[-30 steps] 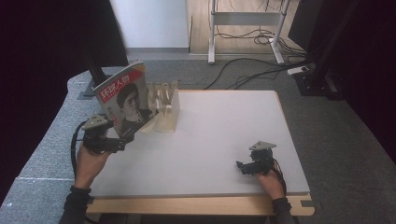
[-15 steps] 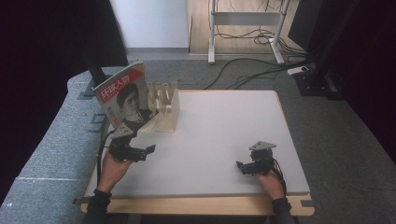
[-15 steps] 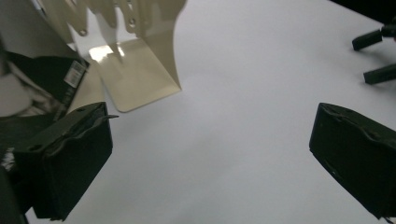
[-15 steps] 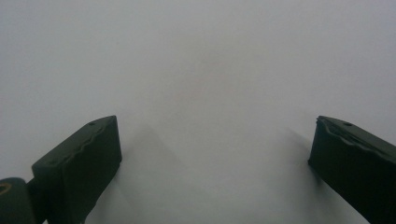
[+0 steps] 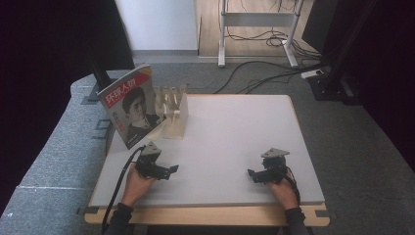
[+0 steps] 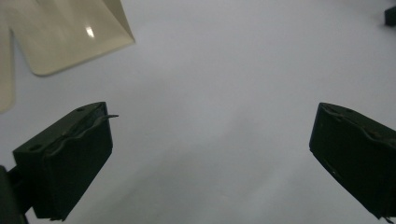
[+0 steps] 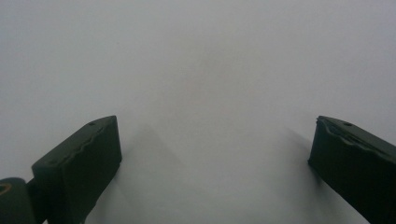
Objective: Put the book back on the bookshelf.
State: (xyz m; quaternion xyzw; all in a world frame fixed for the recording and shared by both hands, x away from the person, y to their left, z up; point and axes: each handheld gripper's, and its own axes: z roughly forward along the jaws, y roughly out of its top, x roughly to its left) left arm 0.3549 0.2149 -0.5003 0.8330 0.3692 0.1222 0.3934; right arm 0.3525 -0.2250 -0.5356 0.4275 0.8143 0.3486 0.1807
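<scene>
A magazine (image 5: pixel 131 104) with a red title band and a portrait on its cover stands tilted at the table's far left, leaning on a cream slotted rack (image 5: pixel 174 111). The rack's pale base (image 6: pixel 65 32) is at the upper left of the left gripper view. My left gripper (image 5: pixel 171 170) rests low over the white table (image 5: pixel 230 137) near the front left, open, with nothing between its jaws (image 6: pixel 210 144). My right gripper (image 5: pixel 251 174) sits near the front right, open too, above bare table (image 7: pixel 210 154).
The table's wooden front edge (image 5: pixel 205 214) runs just ahead of both hands. Grey carpet surrounds the table, with cables (image 5: pixel 264 73) and a metal stand (image 5: pixel 254 29) behind it. A dark corner of the other gripper (image 6: pixel 390 15) shows at the top right of the left gripper view.
My left hand has let go of the magazine and drawn back toward the front of the table, moving right. The magazine stays leaning on the rack. The right gripper has not moved.
</scene>
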